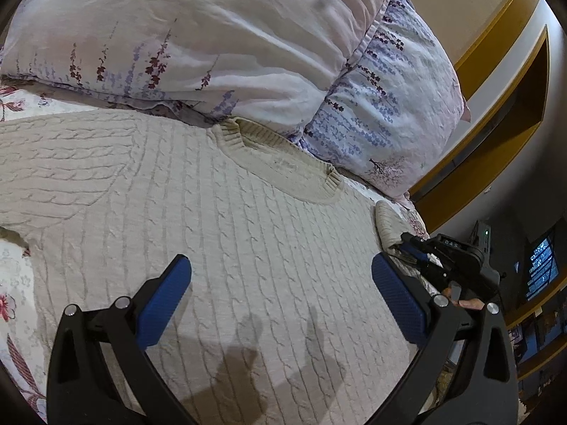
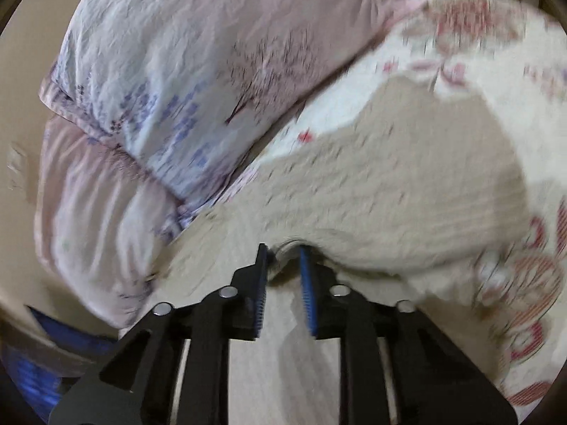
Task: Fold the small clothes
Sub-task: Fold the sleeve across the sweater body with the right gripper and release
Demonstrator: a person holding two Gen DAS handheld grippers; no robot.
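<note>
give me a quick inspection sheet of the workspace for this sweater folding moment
surface: bed sheet, white with red floral print, mostly covered.
job's things: beige cable-knit sweater spread flat, collar toward the pillows; its right edge is bunched and lifted.
clutter: two floral pillows at the head of the bed, touching the collar.
grippers: left gripper open, above the sweater body, holding nothing; right gripper shut on a fold of the sweater; that view is motion-blurred.
cables: nothing seen.
surroundings: wooden-trimmed wall niche and a lit screen to the right.
</note>
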